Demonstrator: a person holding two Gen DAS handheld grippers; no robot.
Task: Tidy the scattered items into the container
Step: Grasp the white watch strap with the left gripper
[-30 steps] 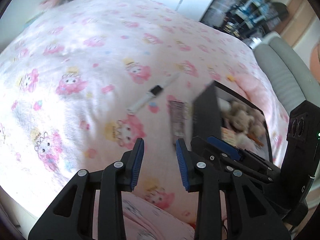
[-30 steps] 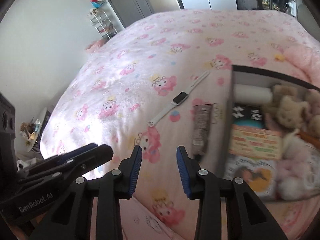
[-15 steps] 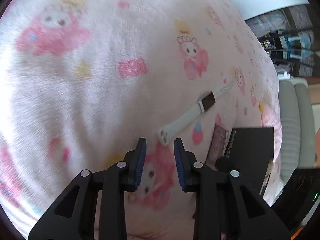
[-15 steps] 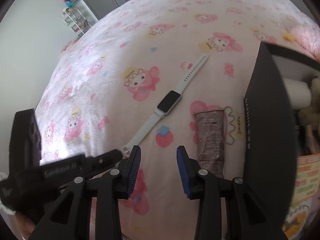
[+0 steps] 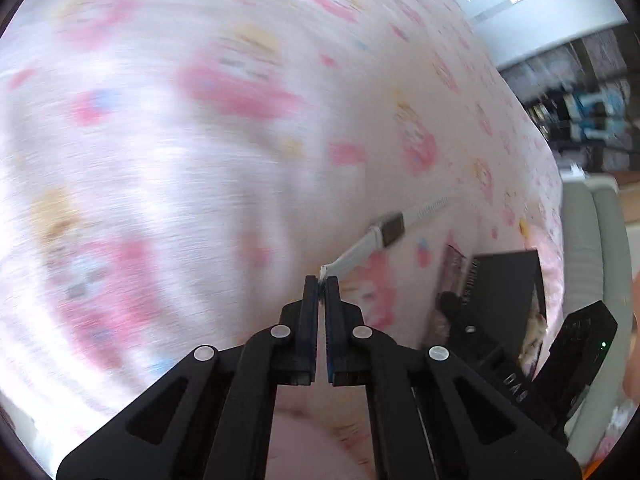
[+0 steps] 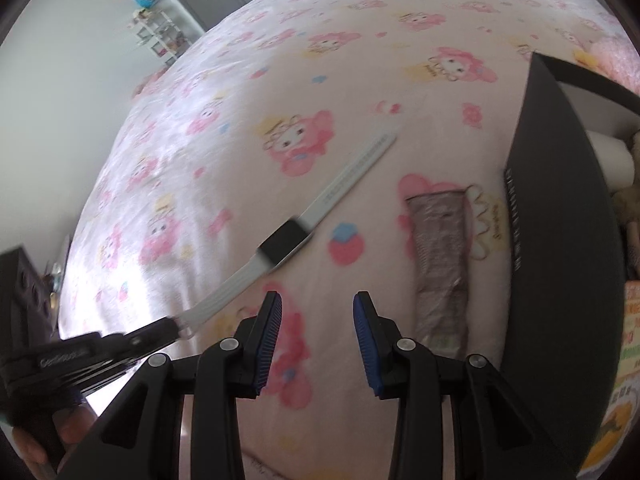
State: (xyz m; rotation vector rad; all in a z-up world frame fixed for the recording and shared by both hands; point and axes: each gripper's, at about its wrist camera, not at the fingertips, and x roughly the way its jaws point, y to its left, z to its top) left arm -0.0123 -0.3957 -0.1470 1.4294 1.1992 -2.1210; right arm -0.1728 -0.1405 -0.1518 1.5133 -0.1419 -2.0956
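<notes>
A white smartwatch [image 6: 288, 240] with a dark face lies across the pink cartoon-print bedspread; it also shows in the left wrist view [image 5: 390, 230]. My left gripper [image 5: 322, 280] is shut on the near end of its strap; from the right wrist view it [image 6: 176, 326] comes in from the left. My right gripper [image 6: 316, 312] is open and empty, just in front of the watch. A brown sachet [image 6: 440, 256] lies flat beside the black box [image 6: 560, 240], which holds plush toys and packets.
The black box stands at the right, its wall [image 5: 504, 280] close to both grippers. A grey padded chair [image 5: 580, 248] is beyond the bed's right edge. A wire shelf [image 6: 156, 32] stands by the far wall.
My left gripper has closed on the strap's end. The watch has shifted slightly. My right gripper has moved closer to the bed and the watch, still open.
</notes>
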